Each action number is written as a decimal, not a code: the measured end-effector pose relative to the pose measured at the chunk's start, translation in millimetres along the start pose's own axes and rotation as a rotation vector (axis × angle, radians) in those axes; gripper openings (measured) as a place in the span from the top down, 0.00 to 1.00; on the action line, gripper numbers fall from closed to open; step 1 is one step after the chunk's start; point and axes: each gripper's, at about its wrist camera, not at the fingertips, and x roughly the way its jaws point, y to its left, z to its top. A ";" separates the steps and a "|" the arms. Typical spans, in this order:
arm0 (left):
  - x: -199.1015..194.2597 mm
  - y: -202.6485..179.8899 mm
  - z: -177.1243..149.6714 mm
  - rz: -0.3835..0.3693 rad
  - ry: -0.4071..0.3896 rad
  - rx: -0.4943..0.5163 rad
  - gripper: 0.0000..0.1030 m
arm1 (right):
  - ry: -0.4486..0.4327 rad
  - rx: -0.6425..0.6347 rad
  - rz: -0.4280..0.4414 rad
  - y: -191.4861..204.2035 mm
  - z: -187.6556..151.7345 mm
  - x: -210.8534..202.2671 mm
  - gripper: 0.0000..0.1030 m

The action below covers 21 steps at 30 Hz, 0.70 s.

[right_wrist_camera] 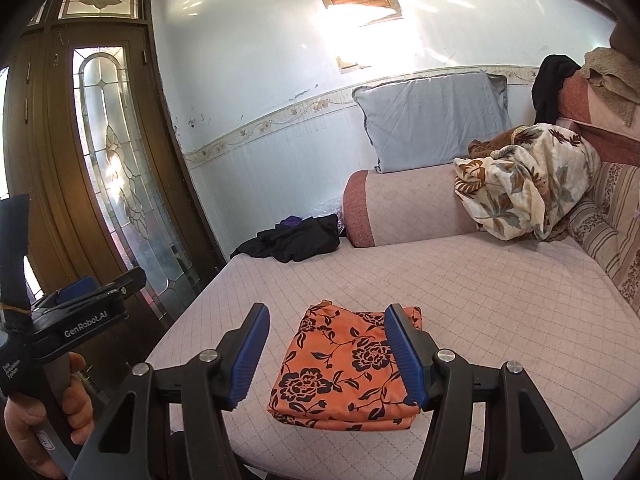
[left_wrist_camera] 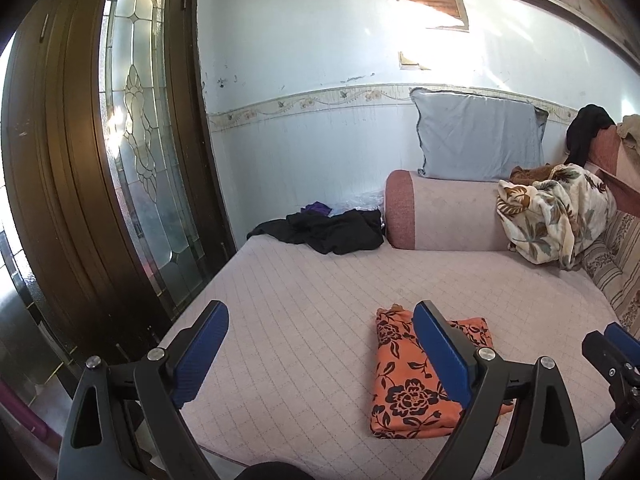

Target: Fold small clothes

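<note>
orange floral garment lies folded on sofa seat, near front edge. left gripper & right gripper both wide, empty. next: fetch black clothes, spread flat b4 folding.

I'm looking down each gripper's fingers, both cameras tilting slightly down over the bed toward the far wall. The left view is sitting left of the right one; both are sharing the folded orange floral garment, close below, the blue pillow and the glass door.
</note>
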 end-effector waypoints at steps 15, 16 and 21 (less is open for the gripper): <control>3.4 12.2 -2.0 0.005 0.019 -0.031 0.09 | 0.027 -0.035 0.011 13.1 -8.3 10.0 0.38; 3.4 12.6 -2.3 0.004 0.019 -0.032 0.09 | 0.027 -0.037 0.010 13.9 -8.5 10.1 0.38; 2.9 14.1 -3.6 0.000 0.020 -0.034 0.09 | 0.023 -0.043 0.002 16.2 -8.7 9.3 0.38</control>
